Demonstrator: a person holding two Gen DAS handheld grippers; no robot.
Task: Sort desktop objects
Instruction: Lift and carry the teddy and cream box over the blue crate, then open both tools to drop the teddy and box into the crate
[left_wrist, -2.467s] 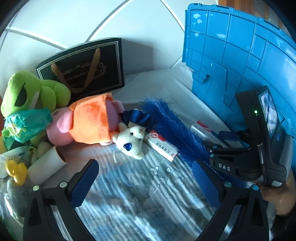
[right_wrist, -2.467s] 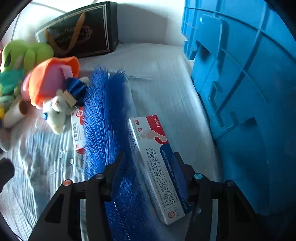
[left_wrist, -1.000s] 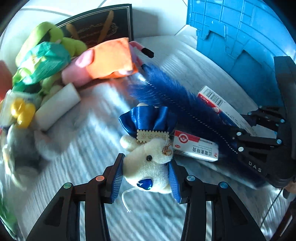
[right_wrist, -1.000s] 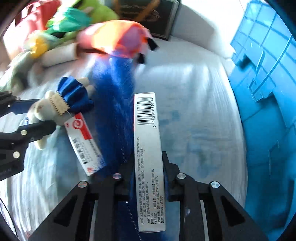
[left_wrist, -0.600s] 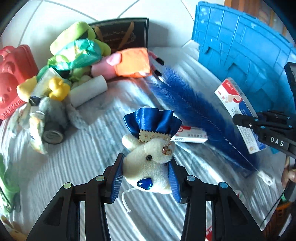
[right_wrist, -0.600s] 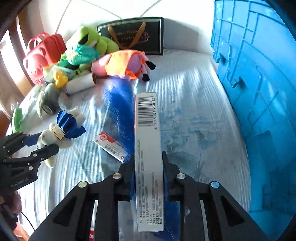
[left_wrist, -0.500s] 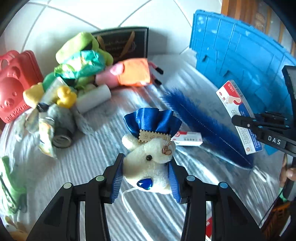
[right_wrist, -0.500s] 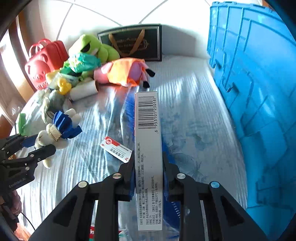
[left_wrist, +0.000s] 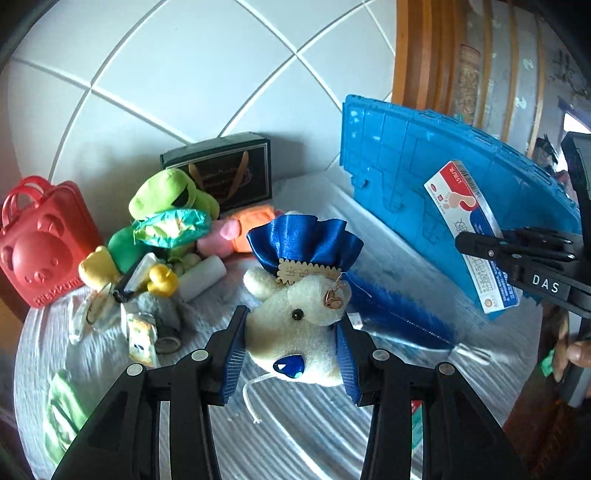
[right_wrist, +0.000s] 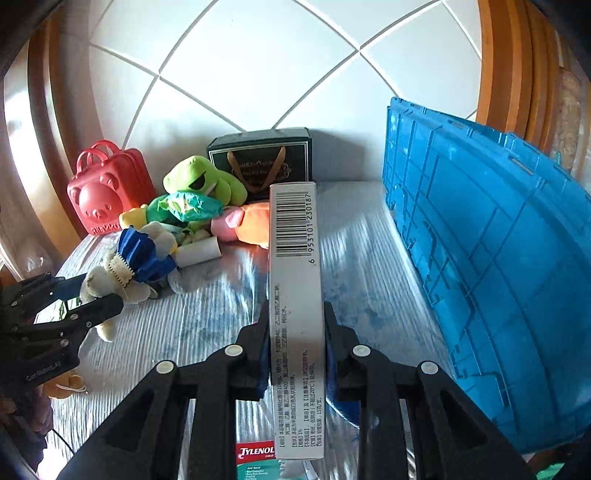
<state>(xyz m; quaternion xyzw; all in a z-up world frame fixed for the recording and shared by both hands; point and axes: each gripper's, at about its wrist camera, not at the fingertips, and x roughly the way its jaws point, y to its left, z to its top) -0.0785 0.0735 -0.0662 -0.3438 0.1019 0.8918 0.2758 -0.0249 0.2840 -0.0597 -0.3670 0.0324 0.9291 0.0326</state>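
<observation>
My left gripper is shut on a white plush mouse with a blue satin ruffle and holds it above the table; the mouse also shows in the right wrist view. My right gripper is shut on a long medicine box, barcode side up, held in the air. That box shows in the left wrist view in front of the blue crate. A blue feather and a small red-and-white box lie on the table below the mouse.
The blue crate stands along the right. At the back left lies a pile: red bear bag, green frog plush, orange and pink plush, white roll, black gift bag. A Tylenol box lies near the front edge.
Both grippers have risen away from the table with their objects still held. The views now take in more of the tiled wall and the crate's top.
</observation>
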